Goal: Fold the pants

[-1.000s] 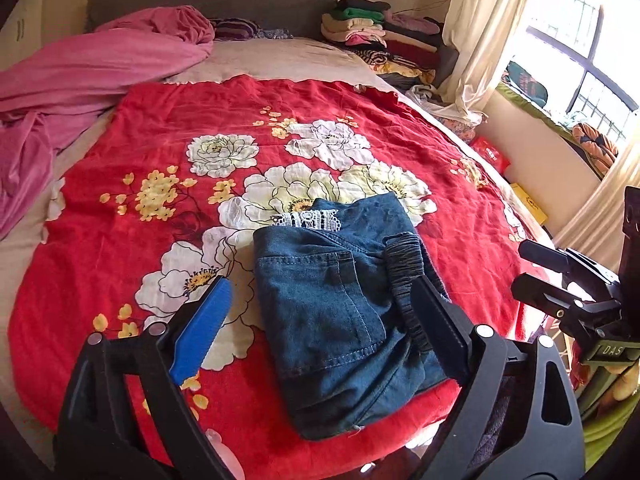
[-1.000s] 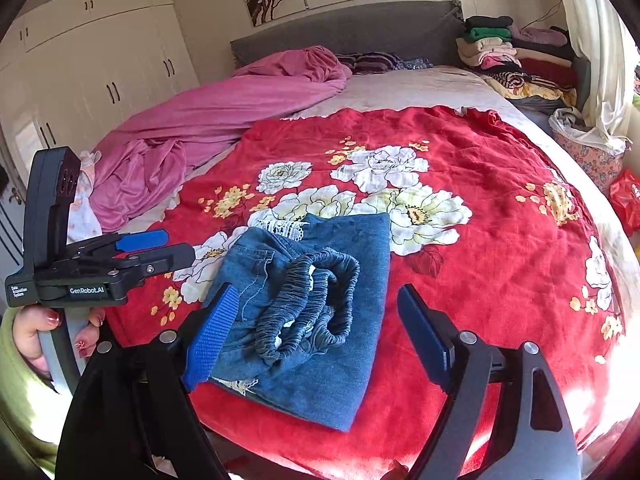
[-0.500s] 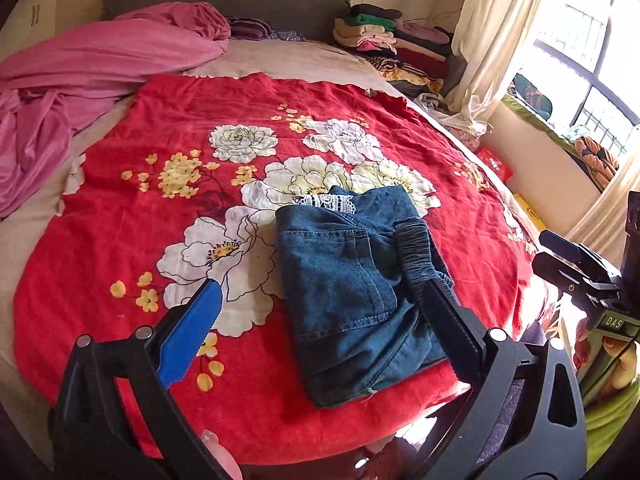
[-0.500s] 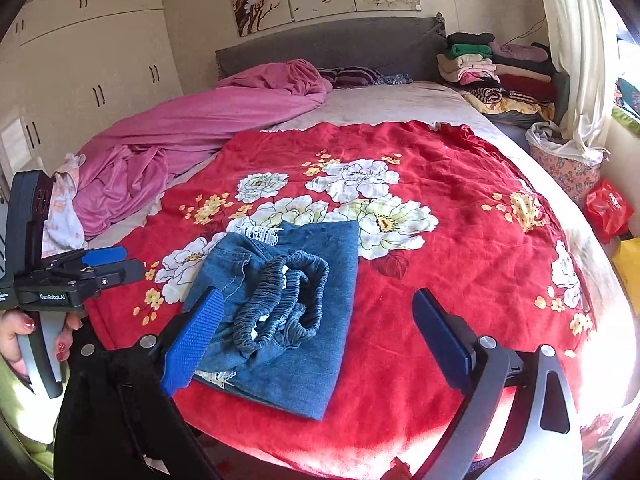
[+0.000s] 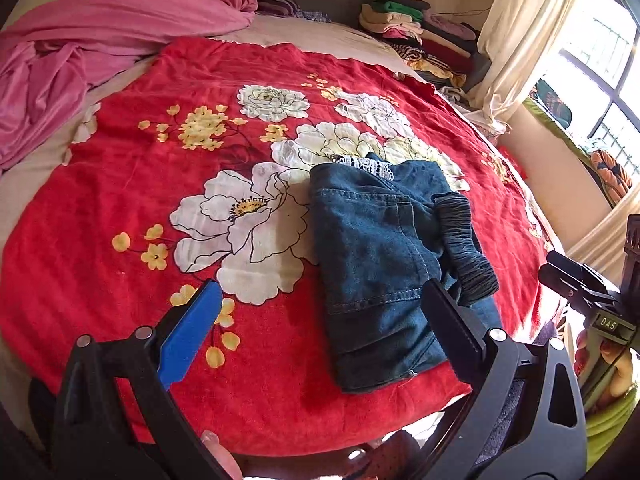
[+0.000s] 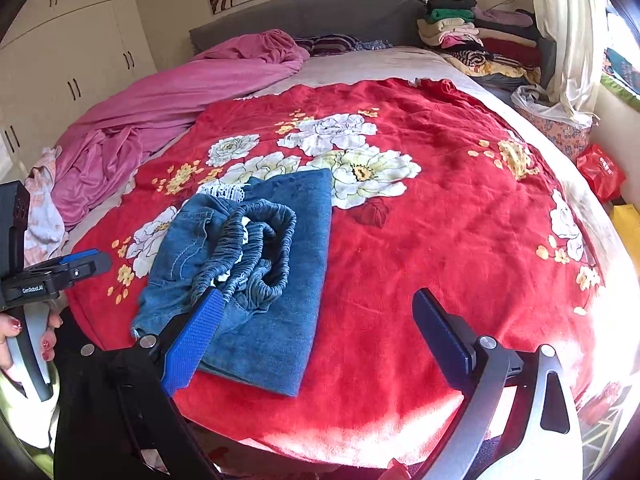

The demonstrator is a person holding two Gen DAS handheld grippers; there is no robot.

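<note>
Folded blue denim pants (image 5: 384,264) on red floral blanket (image 5: 120,272), long axis 12-to-6. Left gripper (image 5: 320,316): pants at 1 o'clock. Right gripper (image 6: 316,320): pants at 10 o'clock. Both spread wide, empty; right's jaws just opened.

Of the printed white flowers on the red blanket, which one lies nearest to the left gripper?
The largest white flower, left of the folded jeans and just beyond the left gripper; the others lie farther up the red blanket.

We see a bed (image 6: 400,64) with a grey headboard (image 6: 320,12), a red flowered blanket (image 6: 440,208) spread across most of it. Folded blue pants (image 6: 280,280) lie on the blanket near its front edge. A crumpled pink sheet (image 6: 180,96) lies along the bed's left side, and a stack of folded clothes (image 6: 472,36) sits at the far right corner.
</note>
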